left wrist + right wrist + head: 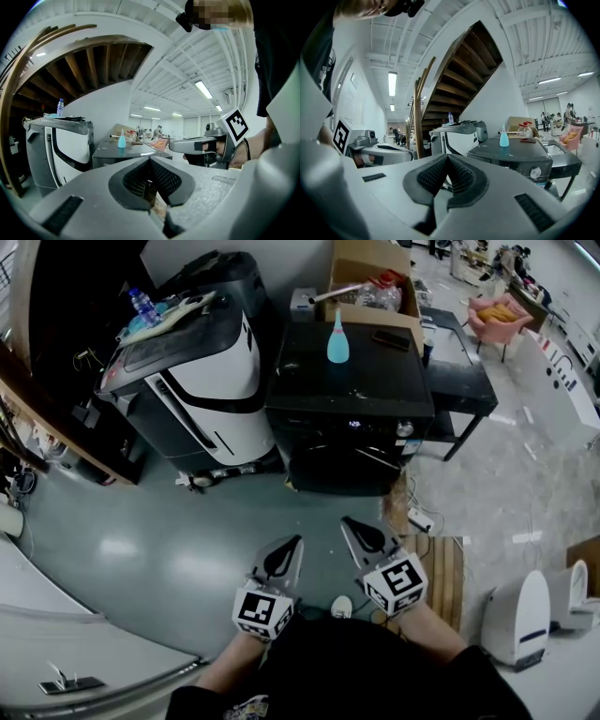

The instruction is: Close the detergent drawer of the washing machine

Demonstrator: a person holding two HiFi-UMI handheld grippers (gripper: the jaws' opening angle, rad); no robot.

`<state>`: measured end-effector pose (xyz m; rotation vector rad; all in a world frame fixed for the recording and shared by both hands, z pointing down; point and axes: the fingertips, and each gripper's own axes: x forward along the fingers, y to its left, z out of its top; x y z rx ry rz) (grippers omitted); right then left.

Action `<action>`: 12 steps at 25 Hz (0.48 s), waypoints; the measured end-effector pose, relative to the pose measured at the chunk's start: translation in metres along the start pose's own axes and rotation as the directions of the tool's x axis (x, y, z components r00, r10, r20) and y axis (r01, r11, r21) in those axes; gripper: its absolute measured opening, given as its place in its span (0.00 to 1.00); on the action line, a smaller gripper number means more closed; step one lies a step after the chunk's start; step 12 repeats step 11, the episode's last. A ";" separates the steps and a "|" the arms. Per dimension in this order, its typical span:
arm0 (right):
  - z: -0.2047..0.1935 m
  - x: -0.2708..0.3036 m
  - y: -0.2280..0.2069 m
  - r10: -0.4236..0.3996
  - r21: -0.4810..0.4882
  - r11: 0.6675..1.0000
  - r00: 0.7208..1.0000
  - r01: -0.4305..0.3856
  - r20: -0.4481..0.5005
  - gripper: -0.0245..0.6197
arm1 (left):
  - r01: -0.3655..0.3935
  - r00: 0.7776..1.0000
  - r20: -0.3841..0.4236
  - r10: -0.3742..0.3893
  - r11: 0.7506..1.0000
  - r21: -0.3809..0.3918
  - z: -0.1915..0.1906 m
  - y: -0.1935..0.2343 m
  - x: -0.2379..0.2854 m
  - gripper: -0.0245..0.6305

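Observation:
The black washing machine [352, 418] stands across the floor in front of me, with its lit display and a silver knob [405, 428] on the front panel. From here I cannot tell how its detergent drawer stands. A light blue bottle [337, 341] stands on its lid. My left gripper [292, 542] and right gripper [349, 523] hover side by side well short of the machine, both shut and empty. In the right gripper view the machine [520, 159] lies right of the shut right gripper [447, 157]. The left gripper [150, 159] also shows its jaws together.
A white and black appliance [197, 371] with clutter on top stands left of the washer. Behind it is a cardboard box [370, 282], to its right a black table [464, 362]. A power strip [419, 518] and wooden pallet [445, 568] lie on the floor at right.

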<state>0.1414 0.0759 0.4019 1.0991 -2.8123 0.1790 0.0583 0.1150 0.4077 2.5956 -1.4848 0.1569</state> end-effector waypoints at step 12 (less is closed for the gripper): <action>0.004 0.005 0.007 0.010 -0.014 1.000 1.000 -0.010 0.007 0.03 | -0.005 1.000 0.003 0.005 1.000 0.000 0.000 0.005 -0.007 0.04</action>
